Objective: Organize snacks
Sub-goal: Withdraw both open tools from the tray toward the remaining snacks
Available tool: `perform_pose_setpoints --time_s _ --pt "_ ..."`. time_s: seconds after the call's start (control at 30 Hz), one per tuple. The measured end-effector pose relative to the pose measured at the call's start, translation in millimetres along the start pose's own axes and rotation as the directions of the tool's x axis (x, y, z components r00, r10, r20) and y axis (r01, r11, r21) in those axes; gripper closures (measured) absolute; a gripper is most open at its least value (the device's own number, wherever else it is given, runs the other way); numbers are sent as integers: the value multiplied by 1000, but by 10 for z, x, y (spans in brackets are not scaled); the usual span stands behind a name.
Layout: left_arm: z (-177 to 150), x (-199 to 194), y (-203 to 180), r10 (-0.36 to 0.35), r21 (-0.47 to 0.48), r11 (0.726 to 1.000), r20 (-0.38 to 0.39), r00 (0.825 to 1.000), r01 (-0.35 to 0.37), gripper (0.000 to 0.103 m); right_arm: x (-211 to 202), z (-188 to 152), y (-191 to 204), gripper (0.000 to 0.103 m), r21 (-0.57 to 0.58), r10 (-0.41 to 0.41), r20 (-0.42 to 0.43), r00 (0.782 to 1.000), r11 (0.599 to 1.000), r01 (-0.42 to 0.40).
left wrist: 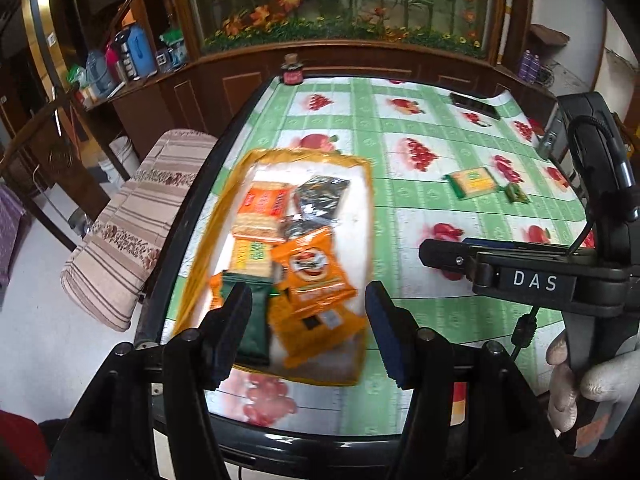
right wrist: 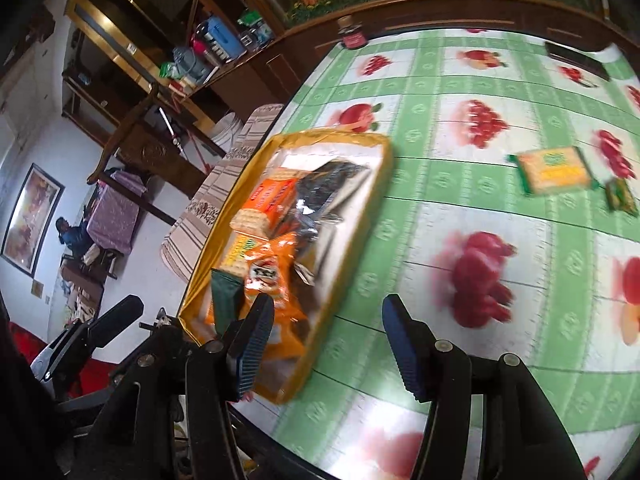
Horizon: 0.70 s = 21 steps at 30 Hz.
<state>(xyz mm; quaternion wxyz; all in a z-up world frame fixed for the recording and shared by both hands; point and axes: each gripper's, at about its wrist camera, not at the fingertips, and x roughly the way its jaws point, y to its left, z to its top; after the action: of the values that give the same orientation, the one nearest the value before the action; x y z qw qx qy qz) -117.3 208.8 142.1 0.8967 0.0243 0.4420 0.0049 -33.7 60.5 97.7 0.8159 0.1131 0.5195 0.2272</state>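
Both the left gripper (left wrist: pixel 306 312) and right gripper (right wrist: pixel 328 332) are hovering with jaws apart and empty above the yellow-rimmed tray (left wrist: pixel 224 216) sitting by the table's (left wrist: pixel 440 200) left edge.

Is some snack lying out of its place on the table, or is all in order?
Two snacks lie outside the yellow-rimmed tray: a yellow cracker packet with green ends and a small green wrapped packet beside it, both on the green fruit-print tablecloth. The other snacks are heaped unevenly in the tray.

One yellow-rimmed white tray (left wrist: pixel 362 184) holds roughly seven snack packets. Two more lie loose on the desk: one yellow cracker pack (left wrist: pixel 474 182), one small green packet (left wrist: pixel 517 193).
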Motion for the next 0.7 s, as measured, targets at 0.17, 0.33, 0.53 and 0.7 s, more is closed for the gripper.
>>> perform_pose_setpoints --time_s 0.17,0.33,0.53,0.7 --pt "-2 -105 -314 -23 33 999 19 1000 22 45 -289 -116 -288 44 38 -23 31 999 999 21" --pt "1 -187 -640 -45 79 996 32 998 42 45 -554 -235 -612 42 89 -46 57 997 995 41" --pt "-6 -271 -906 -55 110 993 43 998 50 45 -796 -328 -856 42 122 -60 84 995 991 49" --pt "-39 -289 -1099 -57 122 991 37 998 52 45 -916 -389 -1047 42 139 -66 92 994 989 52"
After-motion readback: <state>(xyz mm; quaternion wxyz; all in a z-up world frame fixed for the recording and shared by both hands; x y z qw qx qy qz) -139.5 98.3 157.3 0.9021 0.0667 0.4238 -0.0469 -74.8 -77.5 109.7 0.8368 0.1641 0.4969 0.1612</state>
